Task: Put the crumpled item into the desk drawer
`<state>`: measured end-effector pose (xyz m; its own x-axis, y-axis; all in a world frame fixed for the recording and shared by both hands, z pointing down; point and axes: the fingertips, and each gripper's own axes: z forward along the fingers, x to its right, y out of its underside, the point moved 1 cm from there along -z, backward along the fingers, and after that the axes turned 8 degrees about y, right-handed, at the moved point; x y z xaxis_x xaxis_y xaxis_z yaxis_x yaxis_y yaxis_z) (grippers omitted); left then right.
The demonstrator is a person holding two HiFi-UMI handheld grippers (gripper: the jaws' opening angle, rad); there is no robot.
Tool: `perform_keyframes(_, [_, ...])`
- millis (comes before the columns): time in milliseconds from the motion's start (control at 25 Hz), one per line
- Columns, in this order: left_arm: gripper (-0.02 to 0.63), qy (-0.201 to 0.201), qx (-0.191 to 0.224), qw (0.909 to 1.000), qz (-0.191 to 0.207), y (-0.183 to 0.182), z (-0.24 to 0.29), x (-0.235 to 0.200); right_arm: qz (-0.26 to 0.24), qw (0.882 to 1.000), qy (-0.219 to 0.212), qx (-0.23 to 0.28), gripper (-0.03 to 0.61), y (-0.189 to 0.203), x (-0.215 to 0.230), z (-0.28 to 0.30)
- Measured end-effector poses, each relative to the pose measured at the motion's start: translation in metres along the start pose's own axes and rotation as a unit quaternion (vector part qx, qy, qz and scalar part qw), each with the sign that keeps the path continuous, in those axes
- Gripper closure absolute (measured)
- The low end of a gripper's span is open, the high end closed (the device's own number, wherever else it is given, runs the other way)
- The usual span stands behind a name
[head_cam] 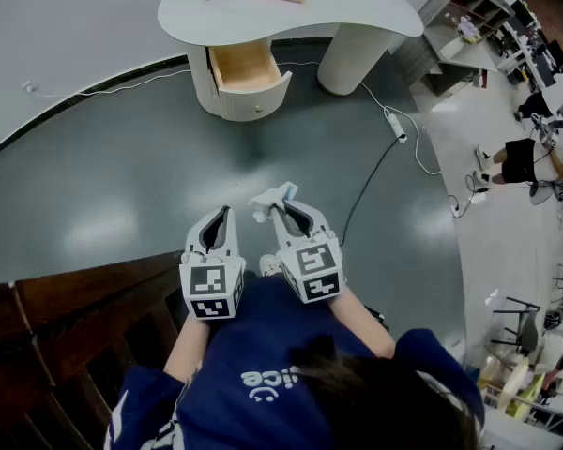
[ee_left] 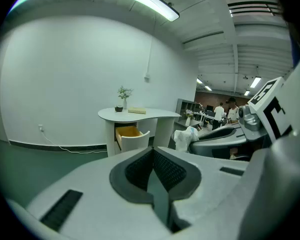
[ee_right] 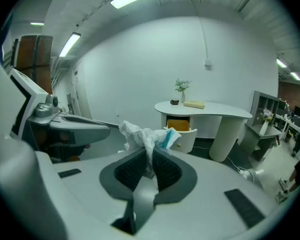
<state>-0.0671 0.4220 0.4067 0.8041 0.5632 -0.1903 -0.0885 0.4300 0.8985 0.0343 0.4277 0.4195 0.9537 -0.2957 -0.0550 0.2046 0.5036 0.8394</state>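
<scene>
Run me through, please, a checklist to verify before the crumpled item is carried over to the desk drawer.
1. Grip: right tool is shut on the crumpled white tissue with a blue patch: ok.
2. Hold security: most of the tissue sticks out past the tips: cannot tell.
3. Left tool: jaws together, nothing between them: ok.
4. White, wood-lined desk drawer is pulled open: ok.
5. Room inside: the visible wooden bottom shows nothing on it: ok.
6. Way across the dark floor: the black cable lies to the right of the straight line: ok.
</scene>
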Motion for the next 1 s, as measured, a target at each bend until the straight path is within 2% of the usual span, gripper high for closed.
perform_keyframes(560, [0.611, 0.017, -0.001, 0.9998, 0.010, 0.006, 0.002, -0.010, 0.049, 0.998, 0.034, 0.021, 0.523, 0.001, -0.001, 0.002])
perform_keyframes(880, [0.611, 0.002, -0.002, 1.0000, 0.007, -0.003, 0.029, -0.021, 0.050, 0.998, 0.018, 0.025, 0.523, -0.012, 0.018, 0.036])
perform_keyframes(1000, [0.611, -0.005, 0.004, 1.0000, 0.001, -0.017, 0.045, -0.031, 0.040, 0.999, 0.007, 0.022, 0.523, -0.022, 0.032, 0.059])
